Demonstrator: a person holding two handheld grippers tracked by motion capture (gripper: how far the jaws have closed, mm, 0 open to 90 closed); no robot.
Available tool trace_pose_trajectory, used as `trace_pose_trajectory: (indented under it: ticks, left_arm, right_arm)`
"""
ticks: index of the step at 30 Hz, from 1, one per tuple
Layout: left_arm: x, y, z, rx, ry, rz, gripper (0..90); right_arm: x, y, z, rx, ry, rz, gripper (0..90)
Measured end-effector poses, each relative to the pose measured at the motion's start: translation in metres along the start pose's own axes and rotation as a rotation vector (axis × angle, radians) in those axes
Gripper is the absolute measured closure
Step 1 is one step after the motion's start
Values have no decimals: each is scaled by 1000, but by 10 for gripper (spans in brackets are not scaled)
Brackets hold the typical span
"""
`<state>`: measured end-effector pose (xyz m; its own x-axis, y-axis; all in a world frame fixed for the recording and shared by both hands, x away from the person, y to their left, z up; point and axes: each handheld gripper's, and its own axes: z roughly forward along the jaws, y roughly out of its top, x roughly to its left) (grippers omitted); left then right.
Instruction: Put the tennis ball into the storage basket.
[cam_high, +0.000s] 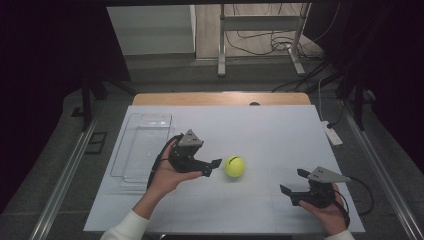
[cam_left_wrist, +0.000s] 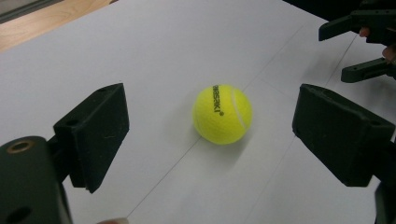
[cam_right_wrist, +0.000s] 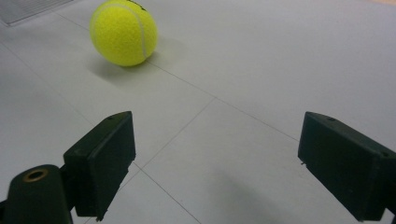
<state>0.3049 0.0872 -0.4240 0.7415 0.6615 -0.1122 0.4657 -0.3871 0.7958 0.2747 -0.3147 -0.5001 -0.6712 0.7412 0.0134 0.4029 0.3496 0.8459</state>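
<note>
white sheet, wooden table, dark room

a clear rectangular plastic tray lies at the left of the white-covered wooden table; a white power strip rests off its right edge.

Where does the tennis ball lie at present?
In the high view, the tennis ball lies mid-table, just ahead of the open left gripper, left of the right gripper.
</note>
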Motion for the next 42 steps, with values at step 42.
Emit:
trace_pose_trajectory:
  ticks: [42]
  left_arm:
    - [-7,19,36,49,-46,31,117]
  right_arm:
    - [1,0,0,5,3,0,119]
